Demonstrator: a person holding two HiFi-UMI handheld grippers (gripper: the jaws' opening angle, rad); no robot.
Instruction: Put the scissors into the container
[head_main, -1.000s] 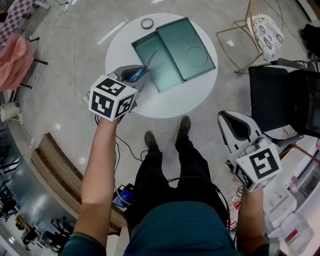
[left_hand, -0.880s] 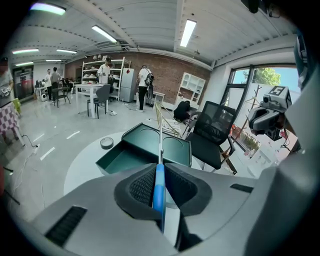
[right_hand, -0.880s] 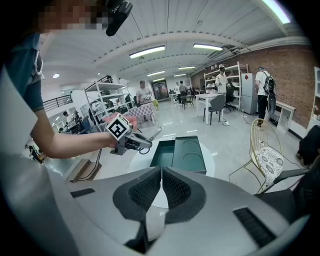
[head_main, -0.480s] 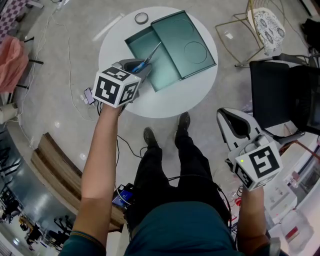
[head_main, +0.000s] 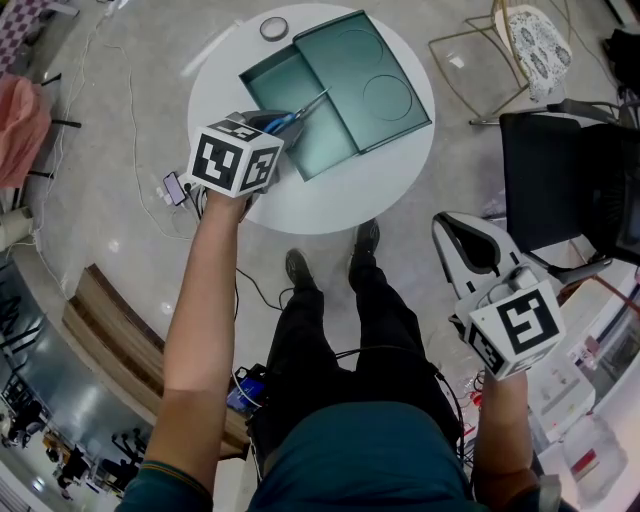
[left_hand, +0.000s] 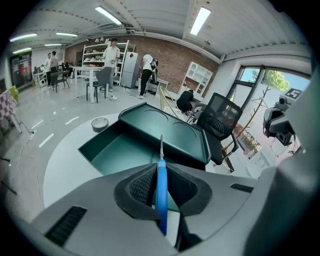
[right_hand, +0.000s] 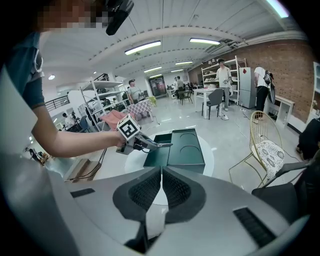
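Scissors (left_hand: 161, 185): we've got them pinched by the blue handle with the blade poking forward. The tip hangs over the open half of the container (head_main: 262, 72), but they're not lying in it yet.
Left gripper (left_hand: 161, 170): clamped tight on that handle, with only the thin plastic between the pads.
Container: dark green box on the round white table (head_main: 330, 195). Its lid (head_main: 365, 85) covers one half, so only the half on our gripper's side is open.
Right gripper (right_hand: 160, 177): jaws pressed together on nothing, hanging low and well away from the table.
How we'd do it: we reckon get the blade low and near-flat over the box floor, clear of the lid edge and side wall, then let go, not from high up.
Side note: the tape roll (head_main: 272, 28) sits by the far corner, out of the way.
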